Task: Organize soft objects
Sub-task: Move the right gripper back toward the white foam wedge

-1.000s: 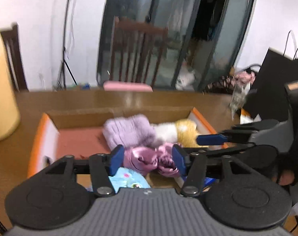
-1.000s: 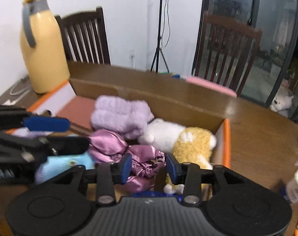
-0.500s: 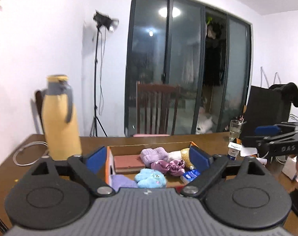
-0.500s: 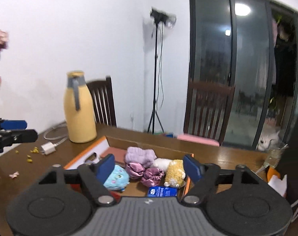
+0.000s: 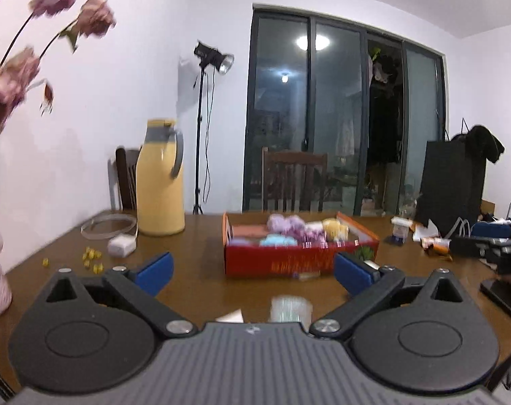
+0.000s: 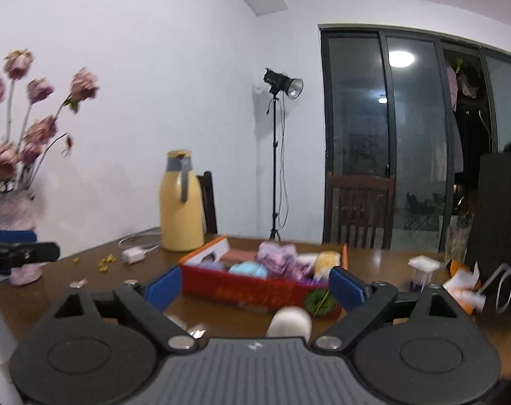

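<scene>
A red and orange cardboard box (image 5: pixel 299 258) stands on the wooden table and holds soft things: a lilac plush (image 5: pixel 284 222), a blue plush (image 5: pixel 277 241), pink satin scrunchies (image 5: pixel 311 236) and a yellow and white plush (image 5: pixel 334 227). The box also shows in the right wrist view (image 6: pixel 252 285). My left gripper (image 5: pixel 252 271) is open and empty, well back from the box. My right gripper (image 6: pixel 255 285) is open and empty, also back from it. The right gripper shows at the right edge of the left wrist view (image 5: pixel 491 243), and the left gripper at the left edge of the right wrist view (image 6: pixel 16 251).
A yellow thermos jug (image 5: pixel 159 180) stands left of the box, with a white charger (image 5: pixel 120 246) and small yellow bits (image 5: pixel 91 258) near it. A vase of dried pink flowers (image 6: pixel 16 209) stands at the table's left. A black bag (image 5: pixel 453 182), wrappers and cables lie at the right.
Both grippers have opened wide and pulled far back and up from the box. One second ago they were half closed over the scrunchies; now the whole table shows.
</scene>
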### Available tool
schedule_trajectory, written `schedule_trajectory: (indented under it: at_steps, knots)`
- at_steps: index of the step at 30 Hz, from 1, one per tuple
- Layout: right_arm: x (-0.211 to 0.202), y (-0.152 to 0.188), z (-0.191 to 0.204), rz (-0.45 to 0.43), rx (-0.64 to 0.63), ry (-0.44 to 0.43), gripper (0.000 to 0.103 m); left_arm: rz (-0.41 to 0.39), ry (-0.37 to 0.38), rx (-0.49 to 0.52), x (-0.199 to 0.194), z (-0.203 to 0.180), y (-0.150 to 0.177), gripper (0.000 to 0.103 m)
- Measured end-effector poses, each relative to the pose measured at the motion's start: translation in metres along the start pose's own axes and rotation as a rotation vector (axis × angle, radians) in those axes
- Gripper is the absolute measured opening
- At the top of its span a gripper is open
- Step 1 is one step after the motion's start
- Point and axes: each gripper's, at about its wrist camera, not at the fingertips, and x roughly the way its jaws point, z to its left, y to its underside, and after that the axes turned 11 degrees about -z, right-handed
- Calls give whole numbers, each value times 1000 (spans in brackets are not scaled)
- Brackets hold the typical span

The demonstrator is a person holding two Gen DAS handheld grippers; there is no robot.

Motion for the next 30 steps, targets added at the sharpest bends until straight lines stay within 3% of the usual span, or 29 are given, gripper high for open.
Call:
schedule_trajectory:
  at_steps: [5,9,15,23,27,30]
  knots:
    - [-20,21,10,21,23,-8,95,60,-6,-24,2,4,17,103]
    - [-15,16,8,2,28,28,96,63,-19,-34,8,5,22,103]
    - [6,28,0,42,59,46,96,132,-37,-42,26,12,41,103]
    - [58,52,4,144,77,2,94,225,-63,-54,72,29,68,103]
    - [97,64,4,214,100,-4,83,269,-68,-49,104,34,82,102]
    - [129,71,1,262,156,-12,74,303,-54,-46,125,36,91,94]
